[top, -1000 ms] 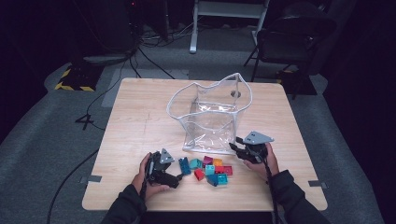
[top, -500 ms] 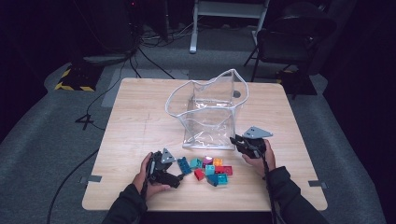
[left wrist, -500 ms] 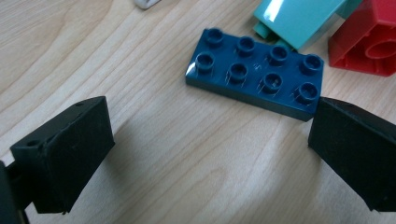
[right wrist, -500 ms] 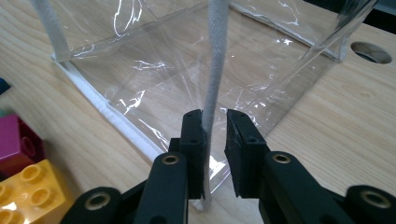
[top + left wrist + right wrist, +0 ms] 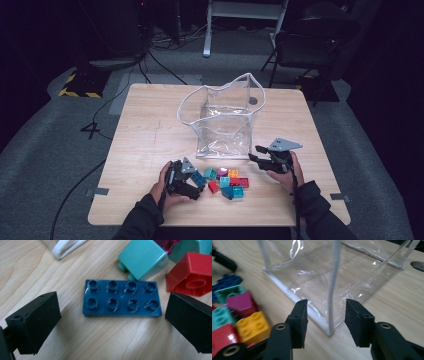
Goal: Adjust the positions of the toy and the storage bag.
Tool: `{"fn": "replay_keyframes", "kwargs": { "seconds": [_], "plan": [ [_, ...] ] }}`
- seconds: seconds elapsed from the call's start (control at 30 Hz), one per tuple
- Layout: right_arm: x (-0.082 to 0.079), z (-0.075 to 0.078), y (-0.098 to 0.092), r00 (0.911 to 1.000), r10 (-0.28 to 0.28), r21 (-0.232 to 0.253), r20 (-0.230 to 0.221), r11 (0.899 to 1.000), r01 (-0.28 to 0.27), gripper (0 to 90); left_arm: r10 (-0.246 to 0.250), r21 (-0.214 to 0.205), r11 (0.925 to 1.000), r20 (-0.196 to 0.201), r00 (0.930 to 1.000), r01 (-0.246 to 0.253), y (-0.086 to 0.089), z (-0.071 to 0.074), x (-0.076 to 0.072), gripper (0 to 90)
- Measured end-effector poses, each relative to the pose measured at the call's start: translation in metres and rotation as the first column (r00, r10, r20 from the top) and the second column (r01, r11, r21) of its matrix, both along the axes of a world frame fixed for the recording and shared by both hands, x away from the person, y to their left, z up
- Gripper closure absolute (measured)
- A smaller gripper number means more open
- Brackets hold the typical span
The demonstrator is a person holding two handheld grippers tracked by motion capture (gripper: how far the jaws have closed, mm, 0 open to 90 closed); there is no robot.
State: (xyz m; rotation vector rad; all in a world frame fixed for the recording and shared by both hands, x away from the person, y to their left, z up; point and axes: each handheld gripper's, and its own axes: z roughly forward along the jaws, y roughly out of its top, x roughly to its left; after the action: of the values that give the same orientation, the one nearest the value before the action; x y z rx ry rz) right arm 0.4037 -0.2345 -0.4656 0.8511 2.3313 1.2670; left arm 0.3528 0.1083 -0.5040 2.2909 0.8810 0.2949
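Observation:
A dark blue flat eight-stud plate (image 5: 121, 298) lies on the wooden table. My left gripper (image 5: 112, 315) stands open around it, one jaw off each short end, touching neither. In the high view that left gripper (image 5: 192, 182) sits at the left of a pile of coloured bricks (image 5: 226, 181). My right gripper (image 5: 325, 315) is open; its jaws have just been opening. The white-seamed near corner of a clear plastic bag (image 5: 332, 272) stands between them, free of the pads. From above, the right gripper (image 5: 256, 152) points at the bag (image 5: 222, 120) from the right.
Teal (image 5: 141, 257) and red (image 5: 192, 275) bricks lie just past the plate. Yellow (image 5: 253, 323) and magenta (image 5: 242, 302) bricks lie left of the right gripper. The table (image 5: 150, 130) has a round hole (image 5: 253, 100) behind the bag. A chair (image 5: 310, 40) stands beyond the far right corner.
The right gripper's jaws have come apart at the bag's corner, which they had pinched before. The left hand has stayed where it was.

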Motion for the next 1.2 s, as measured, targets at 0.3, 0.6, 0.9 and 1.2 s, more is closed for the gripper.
{"fn": "replay_keyframes", "kwargs": {
  "seconds": [0.3, 0.6, 0.9, 1.2],
  "plan": [
    [-0.026, 0.005, -0.007, 0.9964, 0.083, -0.048, 0.018, 0.995, -0.082, 45.7, -0.031, 0.000, 0.9995, -0.001, 0.9995, 0.031, -0.021, 0.000, 0.004, 0.3],
    [-0.045, -0.005, -0.008, 0.9867, 0.161, -0.112, -0.018, 0.980, -0.162, 43.0, -0.062, -0.001, 0.9981, 0.001, 0.9981, 0.062, -0.040, 0.000, 0.008, 0.3],
    [-0.060, -0.010, -0.016, 0.9773, 0.206, -0.098, -0.051, 0.973, -0.210, 40.1, -0.079, -0.002, 0.9969, 0.001, 0.9969, 0.079, -0.051, 0.000, 0.011, 0.2],
    [-0.053, -0.024, -0.015, 0.9759, 0.202, -0.124, -0.082, 0.970, -0.211, 37.6, -0.085, 0.010, 0.9963, -0.005, 0.9964, 0.085, -0.041, 0.001, 0.010, 0.4]
  ]
}}
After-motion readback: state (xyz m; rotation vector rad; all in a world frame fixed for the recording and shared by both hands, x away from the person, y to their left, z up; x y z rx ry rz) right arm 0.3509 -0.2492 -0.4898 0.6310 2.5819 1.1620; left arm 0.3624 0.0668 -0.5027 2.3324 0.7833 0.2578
